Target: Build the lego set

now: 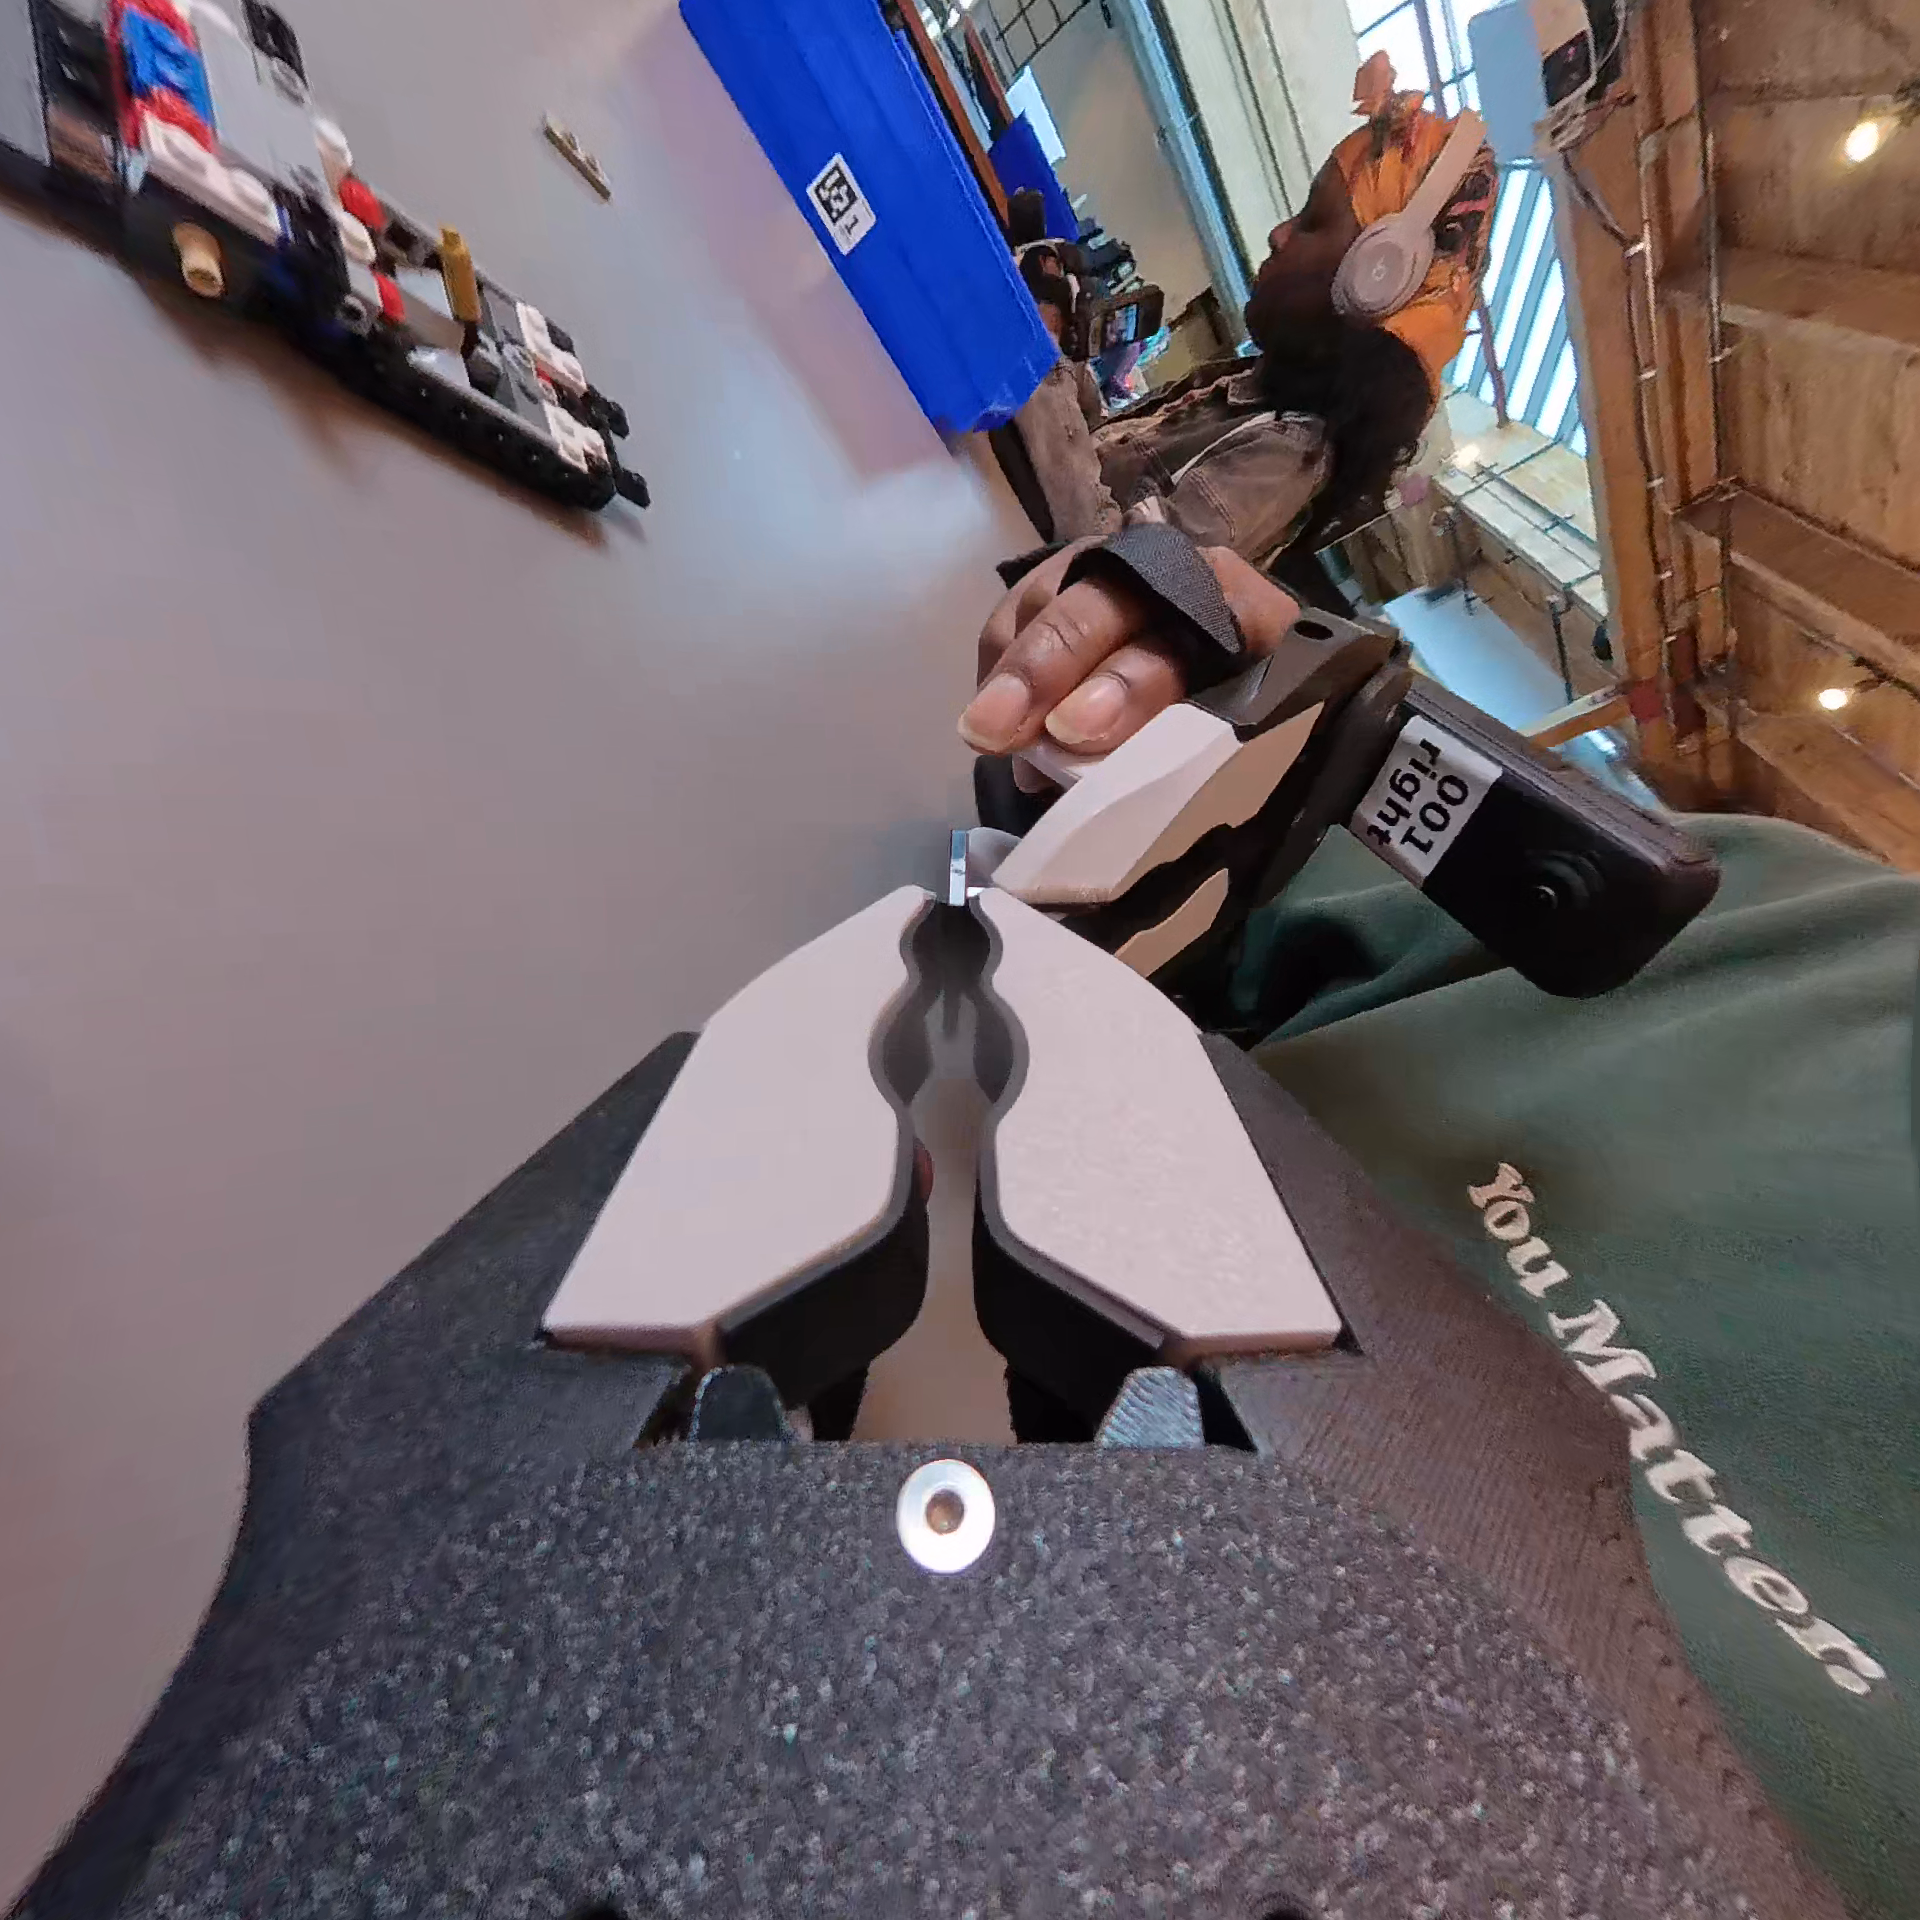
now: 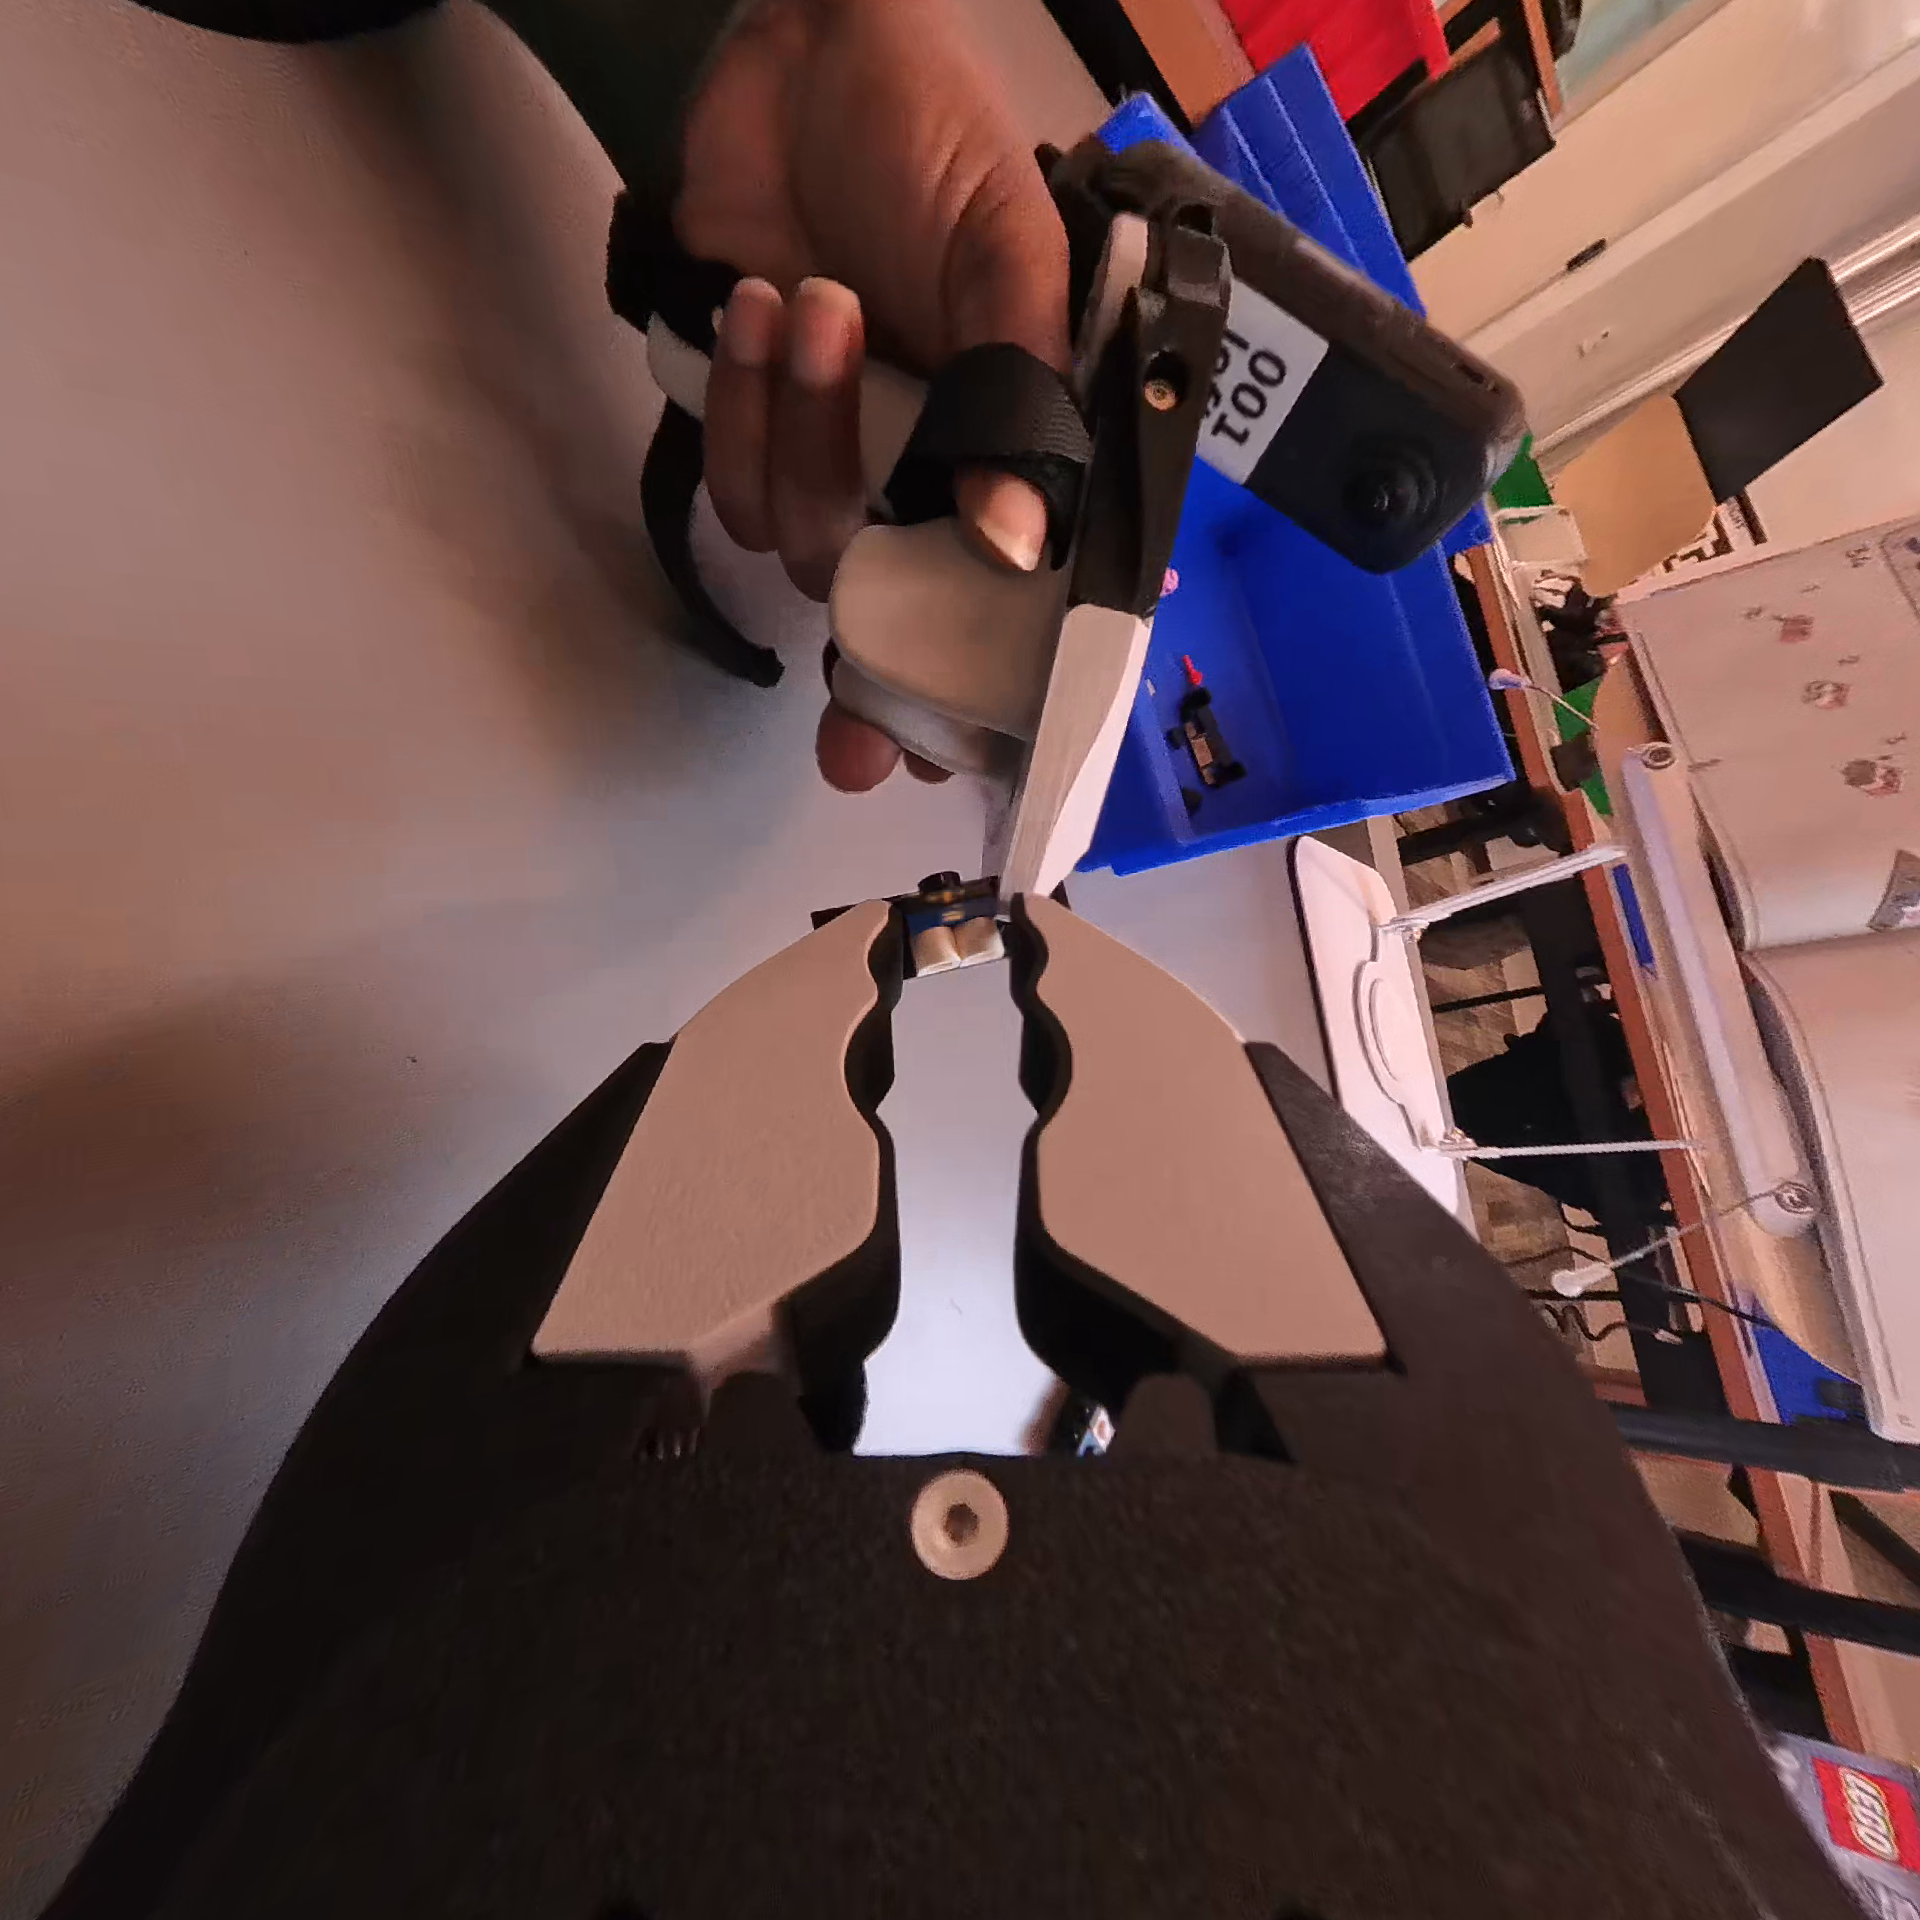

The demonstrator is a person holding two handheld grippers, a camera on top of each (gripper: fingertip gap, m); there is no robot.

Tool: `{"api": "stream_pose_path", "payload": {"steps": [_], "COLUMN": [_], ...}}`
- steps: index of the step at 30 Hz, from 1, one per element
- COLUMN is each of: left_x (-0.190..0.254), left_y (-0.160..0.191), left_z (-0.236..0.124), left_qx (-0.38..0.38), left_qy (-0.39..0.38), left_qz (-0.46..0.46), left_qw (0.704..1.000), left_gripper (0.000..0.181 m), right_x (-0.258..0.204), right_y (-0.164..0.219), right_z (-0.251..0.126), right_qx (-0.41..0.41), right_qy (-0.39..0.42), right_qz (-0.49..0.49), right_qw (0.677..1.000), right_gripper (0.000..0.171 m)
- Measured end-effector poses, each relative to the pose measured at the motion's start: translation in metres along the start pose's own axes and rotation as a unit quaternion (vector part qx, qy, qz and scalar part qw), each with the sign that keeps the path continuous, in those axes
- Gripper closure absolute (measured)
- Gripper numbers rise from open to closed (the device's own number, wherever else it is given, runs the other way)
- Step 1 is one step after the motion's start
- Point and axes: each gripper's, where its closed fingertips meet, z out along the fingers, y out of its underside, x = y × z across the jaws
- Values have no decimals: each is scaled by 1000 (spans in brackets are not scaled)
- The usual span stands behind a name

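My right gripper (image 2: 951, 914) is shut on a small toy figure (image 2: 951, 935) with a blue body and white legs, held at its tips above the pale table (image 2: 312, 831). My left gripper (image 1: 954, 909) is nearly closed, with a thin blue-and-white piece (image 1: 958, 881) pinched at its tips. The two grippers meet tip to tip. The right one enters the left wrist view (image 1: 1023, 862) from the right. The left one enters the right wrist view (image 2: 1023, 878) from above, touching the figure's right side. I cannot tell whether the thin piece is part of the figure.
A black baseplate with a brick build (image 1: 312, 260) lies on the table at the far left. A blue bin (image 2: 1330, 675) with small black parts and a white tray (image 2: 1361, 987) stand beyond. A person with headphones (image 1: 1299, 416) sits behind. A green sleeve (image 1: 1558, 1143) is close. Less than 4 cm separates the two grippers' tips.
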Motion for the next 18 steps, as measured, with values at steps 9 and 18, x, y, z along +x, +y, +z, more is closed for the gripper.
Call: {"api": "stream_pose_path", "payload": {"steps": [9,18], "left_x": [-6,-32], "left_y": [5,23], "left_z": [-8,-11], "left_qx": [-33,-89], "left_qy": [-15,-106], "left_qz": [16,57], "left_qw": [999,989], "left_gripper": [178,178], "right_x": [-8,6], "right_y": [14,18], "right_z": [-1,-5], "right_qx": [-41,5], "right_qy": [-49,-38], "right_qz": [31,106], "right_qw": [997,994], "right_gripper": [156,155]}}
